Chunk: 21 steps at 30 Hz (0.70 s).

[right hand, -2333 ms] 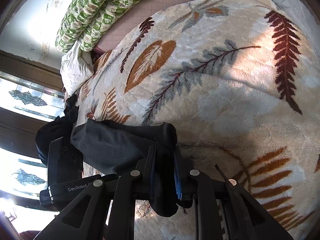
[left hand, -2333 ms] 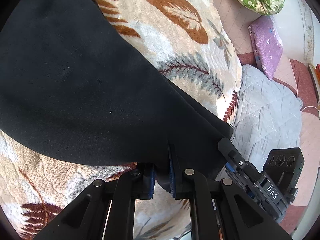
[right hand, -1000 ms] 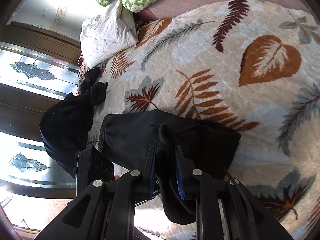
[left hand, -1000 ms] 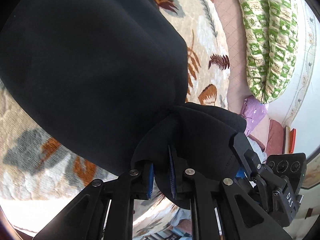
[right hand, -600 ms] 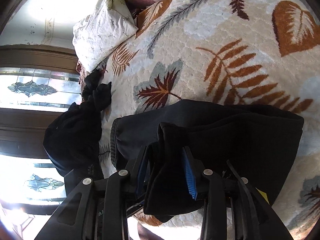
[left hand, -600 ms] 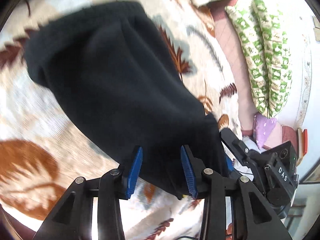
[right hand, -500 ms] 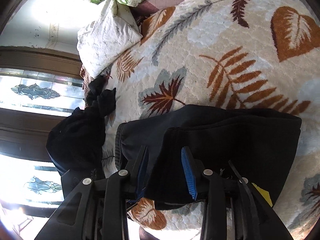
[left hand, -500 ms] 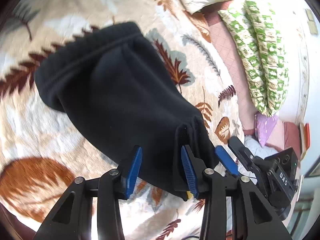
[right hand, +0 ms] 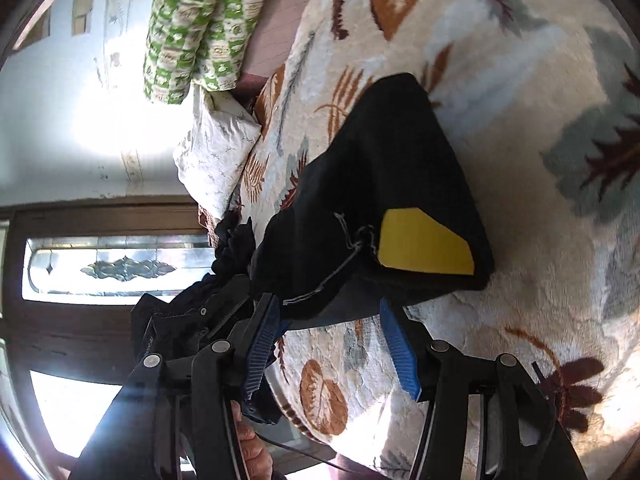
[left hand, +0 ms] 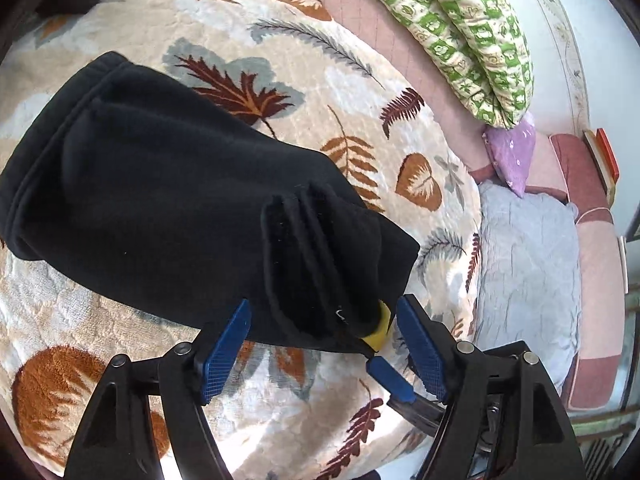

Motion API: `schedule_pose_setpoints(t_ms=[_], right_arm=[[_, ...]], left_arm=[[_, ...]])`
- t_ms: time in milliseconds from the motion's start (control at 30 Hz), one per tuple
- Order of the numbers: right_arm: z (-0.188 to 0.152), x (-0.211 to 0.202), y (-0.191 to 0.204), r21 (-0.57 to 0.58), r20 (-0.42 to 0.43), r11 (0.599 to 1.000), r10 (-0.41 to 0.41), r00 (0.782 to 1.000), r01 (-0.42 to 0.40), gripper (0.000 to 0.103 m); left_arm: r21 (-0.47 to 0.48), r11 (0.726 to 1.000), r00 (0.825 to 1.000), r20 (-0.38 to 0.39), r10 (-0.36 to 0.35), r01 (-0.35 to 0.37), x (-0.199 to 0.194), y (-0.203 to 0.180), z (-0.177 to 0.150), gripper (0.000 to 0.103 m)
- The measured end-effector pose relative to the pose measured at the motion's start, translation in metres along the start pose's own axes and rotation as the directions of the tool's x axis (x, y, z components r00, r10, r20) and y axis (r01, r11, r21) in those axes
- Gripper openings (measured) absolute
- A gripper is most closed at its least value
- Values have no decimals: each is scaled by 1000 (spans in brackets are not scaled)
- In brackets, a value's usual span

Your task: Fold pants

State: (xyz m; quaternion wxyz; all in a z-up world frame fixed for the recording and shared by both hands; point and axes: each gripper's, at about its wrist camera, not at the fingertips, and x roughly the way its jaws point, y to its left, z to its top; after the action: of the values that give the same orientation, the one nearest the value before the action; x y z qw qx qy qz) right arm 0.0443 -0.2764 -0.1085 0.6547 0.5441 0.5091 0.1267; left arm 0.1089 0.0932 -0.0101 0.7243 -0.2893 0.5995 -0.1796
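Pants (left hand: 160, 184): black, folded into a thick bundle, lying on the leaf-print blanket (left hand: 328, 60) of the bed; a yellow tag (right hand: 424, 246) shows at one corner.
Left hand-held gripper (left hand: 324, 348): released, jaws just opened wide, blue pads either side of the bundle's near end without pressing it.
Right hand-held gripper (right hand: 328, 344): released, jaws just opened, the bundle's edge just beyond its tips.
Green-patterned quilt (left hand: 460, 32): rolled, at the bed's far side.
Purple pillow (left hand: 512, 152): beside the quilt.
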Motion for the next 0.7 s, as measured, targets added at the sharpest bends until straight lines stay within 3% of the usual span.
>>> schedule_pose_setpoints(t_ms=[100, 133, 167, 267, 300, 333, 367, 400, 567, 700], right_arm=[[0, 1, -13, 52, 1, 997, 47, 999, -47, 55], [0, 0, -15, 64, 8, 996, 58, 998, -59, 56], [0, -1, -16, 73, 14, 995, 71, 997, -72, 57], [2, -2, -18, 96, 23, 989, 114, 993, -116, 58], [2, -1, -19, 107, 27, 985, 131, 991, -133, 58], [2, 1, -19, 119, 29, 981, 150, 988, -152, 58], [0, 0, -21, 130, 31, 977, 166, 986, -169, 58], [0, 2, -21, 142, 34, 974, 174, 984, -177, 58], [-5, 15, -28, 224, 73, 941, 245, 967, -256, 62], [-11, 33, -40, 318, 125, 879, 332, 935, -355, 71]], left_arm=[[0, 1000, 999, 37, -8, 8, 1, -9, 6, 75], [3, 1000, 998, 60, -12, 11, 4, -14, 10, 79], [21, 999, 997, 69, 29, -30, 4, -17, 12, 89], [58, 996, 997, -6, 72, -71, 22, -22, 16, 88], [58, 995, 996, -33, 87, -85, 31, -23, 17, 84], [72, 992, 993, -50, 106, -102, 39, -27, 19, 62], [97, 987, 989, -62, 132, -126, 46, -32, 21, 24], [112, 984, 986, -76, 147, -138, 51, -36, 25, 11], [35, 999, 997, -66, 41, -39, 38, -50, 43, 11], [-20, 999, 997, -65, -46, 45, 23, -56, 52, 11]])
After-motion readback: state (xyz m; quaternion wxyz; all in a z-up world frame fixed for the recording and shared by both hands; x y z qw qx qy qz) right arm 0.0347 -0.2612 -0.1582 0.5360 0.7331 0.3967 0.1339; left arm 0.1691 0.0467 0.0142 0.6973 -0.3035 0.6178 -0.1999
